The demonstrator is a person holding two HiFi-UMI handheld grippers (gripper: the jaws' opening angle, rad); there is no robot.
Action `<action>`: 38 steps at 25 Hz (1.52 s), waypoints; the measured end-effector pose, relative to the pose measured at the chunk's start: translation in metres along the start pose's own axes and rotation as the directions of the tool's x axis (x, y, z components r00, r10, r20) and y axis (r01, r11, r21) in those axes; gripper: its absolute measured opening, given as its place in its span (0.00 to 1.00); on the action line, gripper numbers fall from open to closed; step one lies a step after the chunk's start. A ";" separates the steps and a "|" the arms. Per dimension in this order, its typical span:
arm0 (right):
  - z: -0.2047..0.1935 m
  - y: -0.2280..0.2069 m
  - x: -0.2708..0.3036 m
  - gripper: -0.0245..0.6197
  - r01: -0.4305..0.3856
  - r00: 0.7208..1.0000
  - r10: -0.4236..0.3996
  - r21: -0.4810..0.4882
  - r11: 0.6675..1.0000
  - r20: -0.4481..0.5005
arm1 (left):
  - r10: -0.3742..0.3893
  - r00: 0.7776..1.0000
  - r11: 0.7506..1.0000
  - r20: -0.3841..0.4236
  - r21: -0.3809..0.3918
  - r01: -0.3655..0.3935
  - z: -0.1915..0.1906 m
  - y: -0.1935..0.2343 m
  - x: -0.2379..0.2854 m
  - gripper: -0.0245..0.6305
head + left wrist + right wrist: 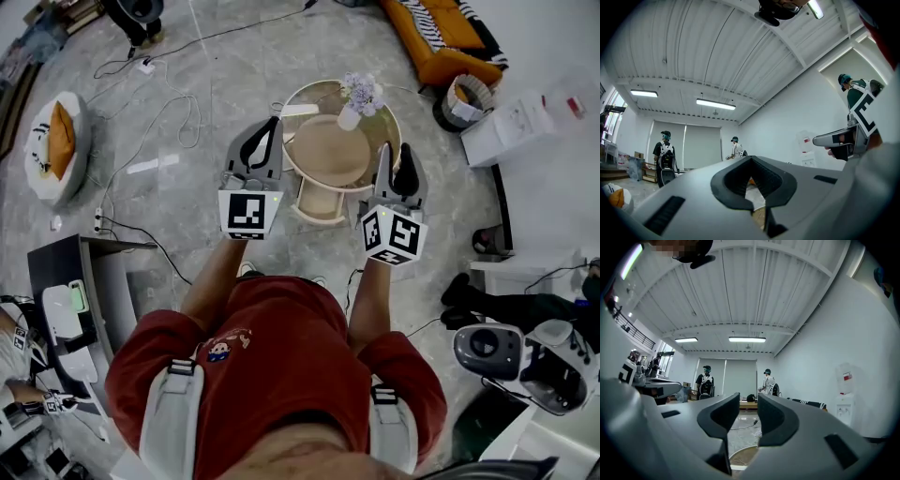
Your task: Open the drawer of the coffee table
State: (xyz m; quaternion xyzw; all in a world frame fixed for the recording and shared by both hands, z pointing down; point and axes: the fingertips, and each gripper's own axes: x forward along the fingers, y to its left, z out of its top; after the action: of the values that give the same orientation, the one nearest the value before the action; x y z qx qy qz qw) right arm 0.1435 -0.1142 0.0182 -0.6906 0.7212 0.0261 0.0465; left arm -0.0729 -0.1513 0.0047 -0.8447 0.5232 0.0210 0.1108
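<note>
— How far along is it?
— Not started, I'd say. The left gripper (751,160) has its tips together and the right gripper (748,404) is narrowly apart; both are empty, in the air short of the coffee table (328,150)
— The drawer (319,202)?
— Likely that boxy part on the near side; open or shut, I can't tell. There's floor (234,66) around, cables (192,117) to the left, and the orange sofa (441,42) well beyond

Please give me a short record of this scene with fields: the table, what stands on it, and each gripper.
table: round coffee table, below both grippers
on table: white vase with pale flowers
left gripper: jaws together, nothing held
right gripper: jaws apart, nothing between
contact: neither gripper touches the table
</note>
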 end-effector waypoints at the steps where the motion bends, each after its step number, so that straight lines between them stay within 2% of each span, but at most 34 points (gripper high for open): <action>1: 0.001 0.000 0.000 0.21 0.003 1.000 -0.003 -0.007 1.000 0.005 | 0.000 1.000 1.000 -0.001 0.001 0.000 0.000 0.001 0.000 0.06; 4: 0.004 0.002 0.001 0.11 0.000 1.000 0.000 -0.019 1.000 0.016 | 0.002 1.000 1.000 -0.002 0.001 -0.002 0.000 0.002 0.001 0.06; 8: 0.010 0.003 0.001 0.08 -0.008 0.999 0.009 -0.031 0.999 0.035 | -0.003 1.000 1.000 0.002 0.000 0.003 0.003 0.000 0.004 0.06; 14: 0.021 0.006 -0.006 0.07 0.011 0.997 -0.006 -0.056 0.998 0.073 | -0.008 1.000 1.000 0.017 0.001 0.008 0.009 -0.001 -0.001 0.06; 38: 0.016 0.000 -0.015 0.07 0.019 0.999 -0.015 -0.085 0.996 0.051 | -0.026 1.000 1.000 0.016 0.006 0.026 0.008 -0.021 -0.004 0.06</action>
State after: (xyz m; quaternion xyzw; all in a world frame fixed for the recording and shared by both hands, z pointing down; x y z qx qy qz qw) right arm 0.1450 -0.0973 0.0036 -0.6972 0.7121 0.0740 0.0353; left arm -0.0551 -0.1374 0.0010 -0.8510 0.5113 0.0247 0.1174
